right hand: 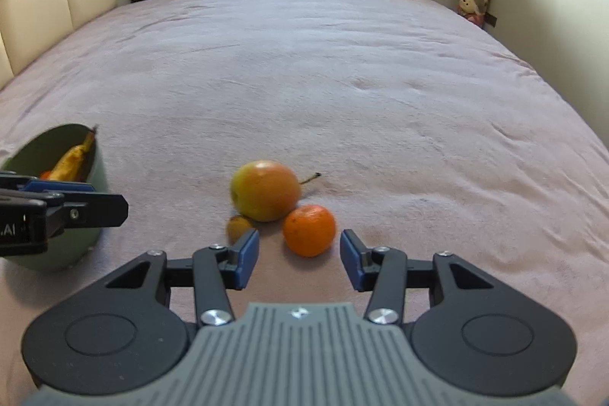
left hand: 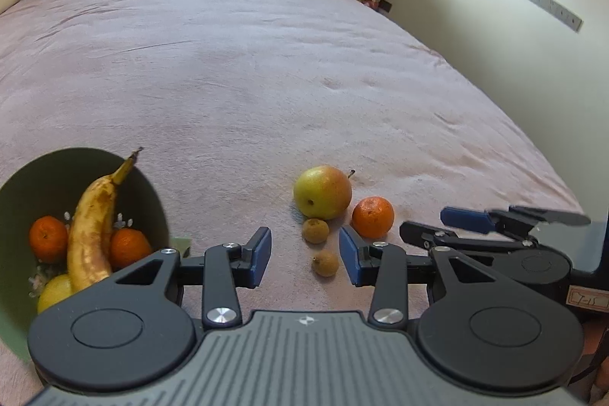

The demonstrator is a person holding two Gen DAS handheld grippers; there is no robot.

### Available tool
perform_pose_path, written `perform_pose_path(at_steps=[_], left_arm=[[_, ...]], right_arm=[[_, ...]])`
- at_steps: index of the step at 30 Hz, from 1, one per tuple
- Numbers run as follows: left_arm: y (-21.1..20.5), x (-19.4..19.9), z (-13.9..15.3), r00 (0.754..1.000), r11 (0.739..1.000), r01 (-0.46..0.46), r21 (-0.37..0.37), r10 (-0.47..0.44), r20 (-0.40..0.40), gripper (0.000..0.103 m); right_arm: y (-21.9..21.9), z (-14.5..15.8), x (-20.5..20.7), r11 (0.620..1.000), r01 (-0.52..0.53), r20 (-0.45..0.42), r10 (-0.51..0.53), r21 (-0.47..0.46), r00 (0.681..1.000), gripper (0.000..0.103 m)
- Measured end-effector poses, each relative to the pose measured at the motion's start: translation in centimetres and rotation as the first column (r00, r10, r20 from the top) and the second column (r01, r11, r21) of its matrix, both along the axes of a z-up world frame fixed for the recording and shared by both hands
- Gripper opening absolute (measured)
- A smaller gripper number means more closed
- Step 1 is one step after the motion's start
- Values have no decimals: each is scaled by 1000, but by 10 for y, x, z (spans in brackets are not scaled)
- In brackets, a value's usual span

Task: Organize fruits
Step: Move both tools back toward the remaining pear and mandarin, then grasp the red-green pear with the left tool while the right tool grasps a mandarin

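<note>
Both grippers over the bed, both angled down toward a small cluster of loose fruit. Left gripper: jaws spread, nothing between the pads; a small brown fruit lies on the cover in the gap, nearer the right-hand pad, not touched. A second small brown fruit sits just ahead of the jaws, against the pear-like green-red fruit. Right gripper: jaws spread, empty; a mandarin lies just ahead of the gap, roughly centred, touching the big green-red fruit behind it. Green bowl off to the left of the left jaws, already holding a banana, two mandarins and something yellow at the bottom; judging by that, the loose cluster is what remains to be moved. Risks from here: the fruits crowd each other, so a pad coming down beside the mandarin could nudge the big fruit and set it rolling on the soft cover. The small brown fruit is low and round; pads closing off-centre may squirt it sideways or press it into the bedding. The two grippers work close together, the right one just beside the left jaws, so a simultaneous reach risks a knock between them. Bowl appears tilted toward the camera, possibly lens effect; another drop could spill it.
</note>
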State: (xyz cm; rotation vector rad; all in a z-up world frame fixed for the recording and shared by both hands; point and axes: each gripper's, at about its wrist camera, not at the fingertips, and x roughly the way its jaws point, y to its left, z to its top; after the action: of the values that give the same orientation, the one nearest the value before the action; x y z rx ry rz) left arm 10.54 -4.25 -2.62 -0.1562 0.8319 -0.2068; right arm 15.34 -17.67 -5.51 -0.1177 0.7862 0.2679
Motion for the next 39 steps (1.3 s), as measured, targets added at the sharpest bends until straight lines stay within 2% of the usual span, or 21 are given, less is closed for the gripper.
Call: perform_pose_path(at_steps=[4, 7, 10, 12, 14, 17, 23, 29, 39], left_arm=[[-10, 11, -8, 1000, 999, 21, 48, -20, -21, 47], [-15, 16, -12, 1000, 995, 20, 100, -20, -6, 54], [-21, 24, -14, 999, 988, 46, 147, -46, 0, 60], [-26, 29, -15, 997, 982, 70, 174, -73, 6, 63], [-30, 35, -16, 995, 977, 101, 187, -103, 4, 77], [-35, 43, -19, 989, 974, 145, 176, -147, -3, 79], [-35, 63, -25, 987, 978, 160, 135, -157, -37, 80], [-41, 82, -35, 982, 974, 186, 128, -179, -66, 82], [-41, 112, -63, 982, 987, 152, 44, -146, -119, 82]], right_arm=[[1, -6, 9, 1000, -8, 2, 8, 2, 1000, 46], [3, -10, 13, 1000, -19, 1, 19, -17, 1000, 47], [6, -16, 15, 997, -25, 7, 26, -72, 1000, 54], [6, -20, 17, 996, -25, -1, 25, -83, 1000, 54], [5, -23, 19, 997, -24, -10, 23, -76, 1000, 55], [8, -28, 23, 996, -37, -6, 37, -80, 999, 55], [16, -35, 33, 996, -49, -16, 48, -75, 999, 55], [14, -43, 46, 998, -20, -43, 17, -55, 999, 54], [8, -48, 55, 1000, 4, -81, -5, -7, 997, 49]])
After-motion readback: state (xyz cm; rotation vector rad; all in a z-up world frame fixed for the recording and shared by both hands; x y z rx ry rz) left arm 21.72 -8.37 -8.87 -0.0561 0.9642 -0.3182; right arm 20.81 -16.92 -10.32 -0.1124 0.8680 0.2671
